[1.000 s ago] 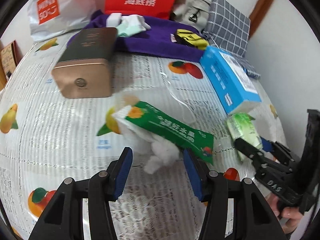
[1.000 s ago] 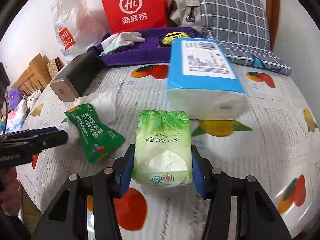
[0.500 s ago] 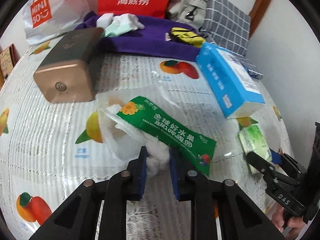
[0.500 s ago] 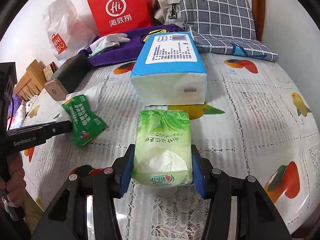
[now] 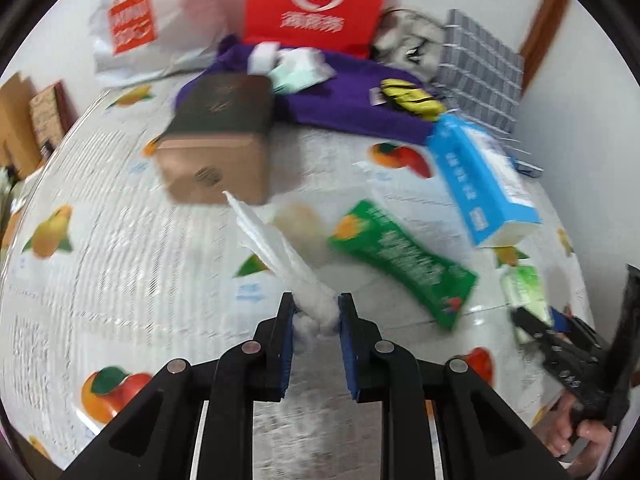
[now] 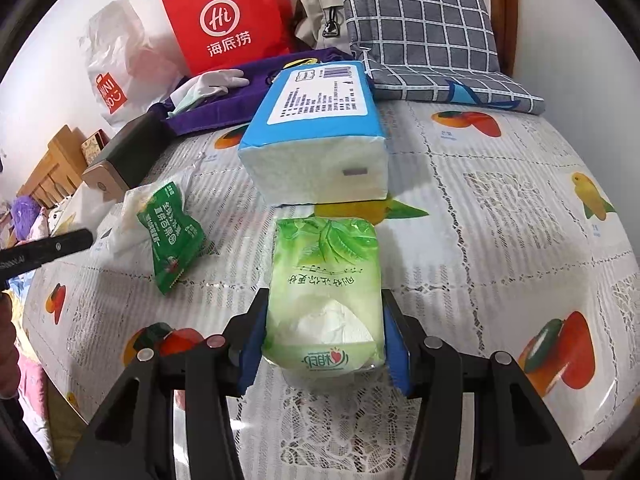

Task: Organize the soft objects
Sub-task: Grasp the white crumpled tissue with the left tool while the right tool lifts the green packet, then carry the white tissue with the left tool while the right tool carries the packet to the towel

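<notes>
The left gripper [image 5: 316, 314] is clenched on a bunched white plastic bag [image 5: 280, 248], which sticks up and away from its tips. The right gripper [image 6: 325, 338] grasps a light green tissue pack [image 6: 326, 280] by its sides, near end between the blue pads. Beyond the bag lies a green snack packet [image 5: 400, 264] on the fruit-print tablecloth [image 5: 120, 280]. Farther back sit a blue tissue pack [image 6: 320, 136] and a brown box [image 5: 220, 140].

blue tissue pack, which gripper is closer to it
Right. The right gripper sits just in front of the blue tissue pack, clamping the green pack. The left gripper is off to its side, pinching white plastic.
</notes>
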The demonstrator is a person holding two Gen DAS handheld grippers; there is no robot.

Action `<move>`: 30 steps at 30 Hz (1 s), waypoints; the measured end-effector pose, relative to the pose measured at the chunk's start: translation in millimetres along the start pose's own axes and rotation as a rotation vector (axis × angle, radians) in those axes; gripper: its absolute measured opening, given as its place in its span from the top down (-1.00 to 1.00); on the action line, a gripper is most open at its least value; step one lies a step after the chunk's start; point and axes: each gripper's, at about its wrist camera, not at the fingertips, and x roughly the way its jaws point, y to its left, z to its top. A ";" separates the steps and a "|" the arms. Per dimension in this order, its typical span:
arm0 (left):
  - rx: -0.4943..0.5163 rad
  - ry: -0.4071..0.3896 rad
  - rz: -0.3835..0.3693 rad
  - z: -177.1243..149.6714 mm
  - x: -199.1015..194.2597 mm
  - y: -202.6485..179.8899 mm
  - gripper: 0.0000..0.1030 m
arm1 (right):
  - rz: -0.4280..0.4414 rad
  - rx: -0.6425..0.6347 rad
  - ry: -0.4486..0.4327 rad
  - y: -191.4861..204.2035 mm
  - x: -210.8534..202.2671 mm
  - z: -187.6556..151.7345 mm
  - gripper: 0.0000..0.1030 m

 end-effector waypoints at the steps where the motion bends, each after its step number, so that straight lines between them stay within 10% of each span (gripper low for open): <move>1: -0.013 0.008 0.006 -1.8 1.9 5.6 0.61 | -0.004 -0.001 0.001 -0.3 -0.7 -0.4 0.00; 30: 0.019 0.005 -0.122 0.9 17.5 44.0 0.60 | -0.092 0.065 0.024 2.7 -8.2 -6.0 0.00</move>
